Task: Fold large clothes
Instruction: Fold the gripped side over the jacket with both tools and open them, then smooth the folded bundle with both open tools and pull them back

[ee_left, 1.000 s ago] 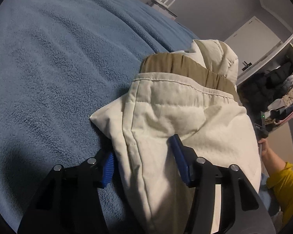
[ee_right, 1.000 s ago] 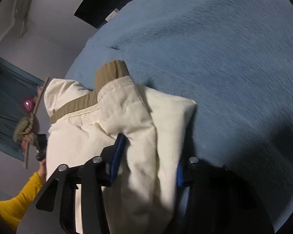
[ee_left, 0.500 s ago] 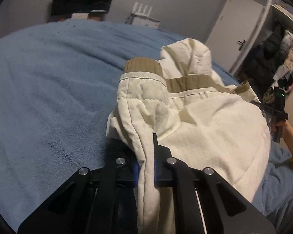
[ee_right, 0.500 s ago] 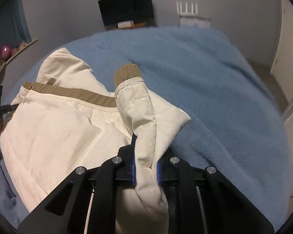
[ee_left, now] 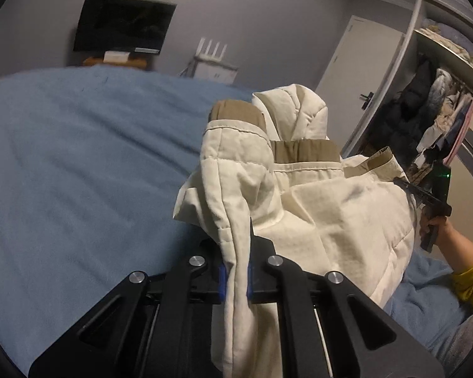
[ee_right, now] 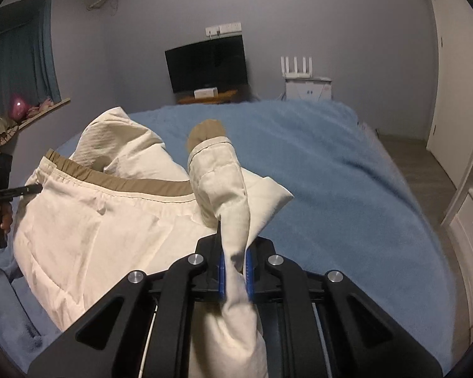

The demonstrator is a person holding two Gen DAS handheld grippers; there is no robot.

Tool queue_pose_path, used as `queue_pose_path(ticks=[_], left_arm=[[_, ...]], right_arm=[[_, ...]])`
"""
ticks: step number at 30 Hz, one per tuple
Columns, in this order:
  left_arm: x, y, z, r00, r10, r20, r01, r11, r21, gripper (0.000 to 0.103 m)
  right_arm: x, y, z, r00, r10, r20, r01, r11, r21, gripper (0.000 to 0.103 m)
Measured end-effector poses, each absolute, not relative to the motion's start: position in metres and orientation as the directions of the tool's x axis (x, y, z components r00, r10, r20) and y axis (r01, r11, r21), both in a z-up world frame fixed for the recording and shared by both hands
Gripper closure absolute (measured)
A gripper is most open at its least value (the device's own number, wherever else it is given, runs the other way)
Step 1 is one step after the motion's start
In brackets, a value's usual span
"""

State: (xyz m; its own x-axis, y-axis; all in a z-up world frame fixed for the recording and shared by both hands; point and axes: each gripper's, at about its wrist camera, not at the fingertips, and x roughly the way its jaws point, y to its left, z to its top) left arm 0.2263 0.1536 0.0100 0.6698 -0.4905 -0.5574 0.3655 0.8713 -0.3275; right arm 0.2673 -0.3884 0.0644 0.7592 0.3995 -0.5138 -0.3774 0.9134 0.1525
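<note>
Lifting the cream jacket [ee_left: 315,208] off the blue bed [ee_left: 78,157], left tongs [ee_left: 235,278] and right tongs [ee_right: 235,275], just closed, both pinch its fabric; raise evenly, keeping the edge taut.

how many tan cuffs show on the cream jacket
2. In the right tongs' view each sleeve end shows one: a cuff sticking up mid-bed, another cuff at left. More may be hidden.

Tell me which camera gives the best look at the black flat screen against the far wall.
The right wrist view: the black flat screen stands near the centre, upright, sharp and whole, above the blue fleece blanket. The left wrist view also shows it, but pushed to the upper left edge, tilted and blurred.
</note>
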Motion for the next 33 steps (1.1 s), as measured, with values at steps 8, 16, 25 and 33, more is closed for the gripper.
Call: queue_pose_path(ticks=[8, 16, 25, 33], left_arm=[[0.311, 0.156, -0.022, 0.658, -0.446, -0.607, 0.281, 0.893, -0.352, 0.094], [0.361, 0.169, -0.07, 0.609, -0.377, -0.698, 0.194, 0.924, -0.329, 0.088], [0.351, 0.166, -0.062, 0.604, -0.273, -0.749, 0.127, 0.96, -0.248, 0.037], [0.267, 0.112, -0.008, 0.705, -0.188, -0.684, 0.181, 0.98, -0.082, 0.017]], right_arm=[[0.35, -0.388, 0.03, 0.727, 0.369, -0.579, -0.28, 0.929, 0.24, 0.096], [0.412, -0.394, -0.036, 0.639, 0.307, -0.705, -0.16, 0.95, 0.268, 0.094], [0.393, -0.397, -0.031, 0.622, 0.235, -0.747, -0.075, 0.968, 0.241, 0.062], [0.288, -0.326, 0.016, 0.748, 0.219, -0.627, -0.295, 0.955, -0.018, 0.046]])
